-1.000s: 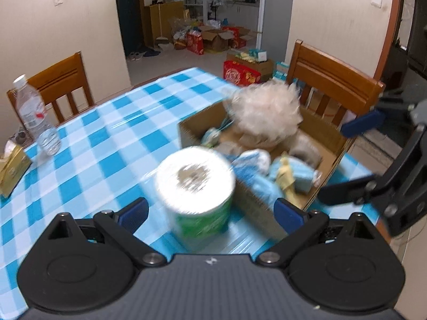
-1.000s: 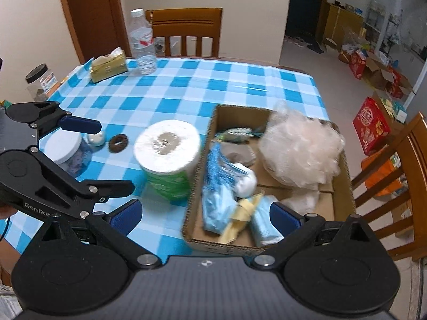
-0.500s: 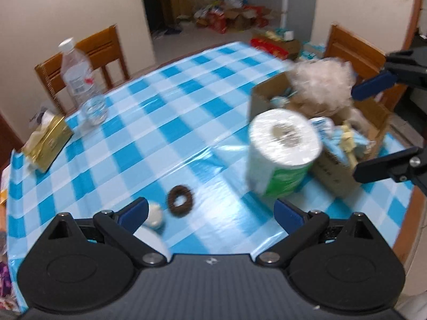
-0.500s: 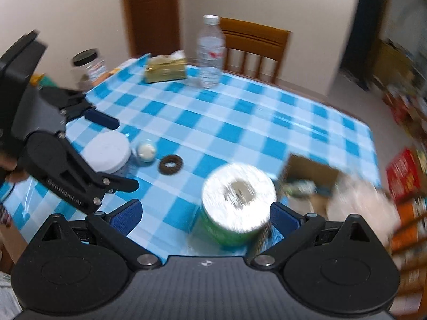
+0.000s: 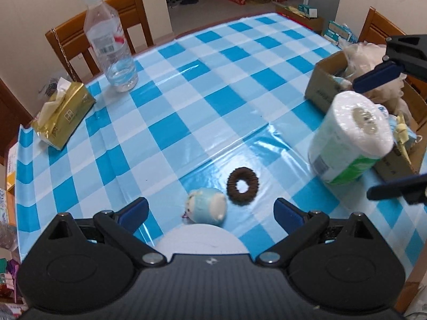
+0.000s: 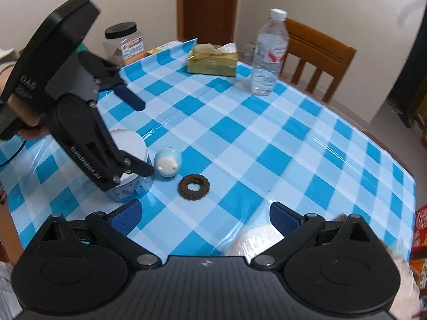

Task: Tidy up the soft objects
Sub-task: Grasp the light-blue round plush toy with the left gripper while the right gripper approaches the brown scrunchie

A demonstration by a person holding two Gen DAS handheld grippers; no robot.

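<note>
Left gripper [image 5: 210,208] and right gripper [image 6: 204,212] both spread wide, empty. Plush toy [image 5: 205,209] and brown scrunchie [image 5: 242,182] lay near table's front edge — white-lidded jar [image 6: 128,165] touching toy risked being knocked during grasp.

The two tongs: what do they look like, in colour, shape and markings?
Both are matte black plastic. The left tongs have two round hubs, jointed link arms with silver pivot screws and blue pads on the fingers. The right tongs look the same. The right camera shows white lettering on the left one's side, partly legible.
</note>
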